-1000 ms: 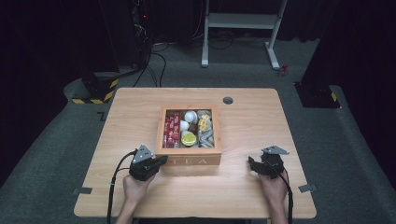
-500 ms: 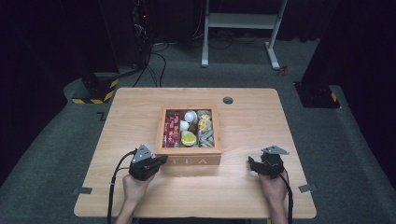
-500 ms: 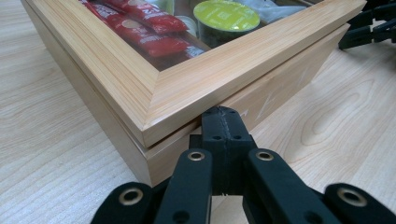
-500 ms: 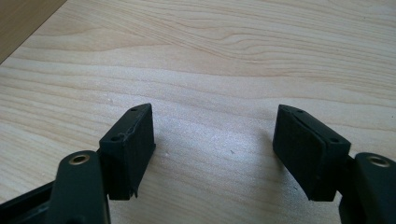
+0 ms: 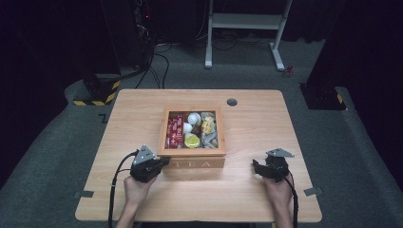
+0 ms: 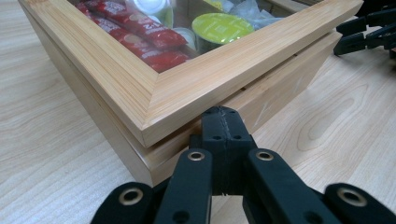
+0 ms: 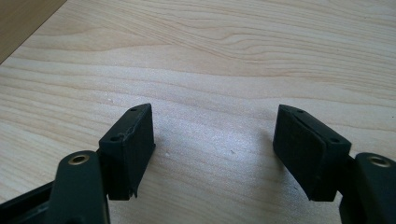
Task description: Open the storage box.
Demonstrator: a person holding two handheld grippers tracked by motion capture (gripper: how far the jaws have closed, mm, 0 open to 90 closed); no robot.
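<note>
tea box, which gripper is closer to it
Left. The left gripper sits shut at the tea box front-left corner; the right gripper rests open, apart to its right.

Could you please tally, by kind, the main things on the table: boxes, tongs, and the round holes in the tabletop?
Wooden tea box: 1
Tongs: 2, the left tongs shut at the box's near left corner, the right tongs open over the bare table
Round hole in the tabletop: 1
Total: 4
</note>
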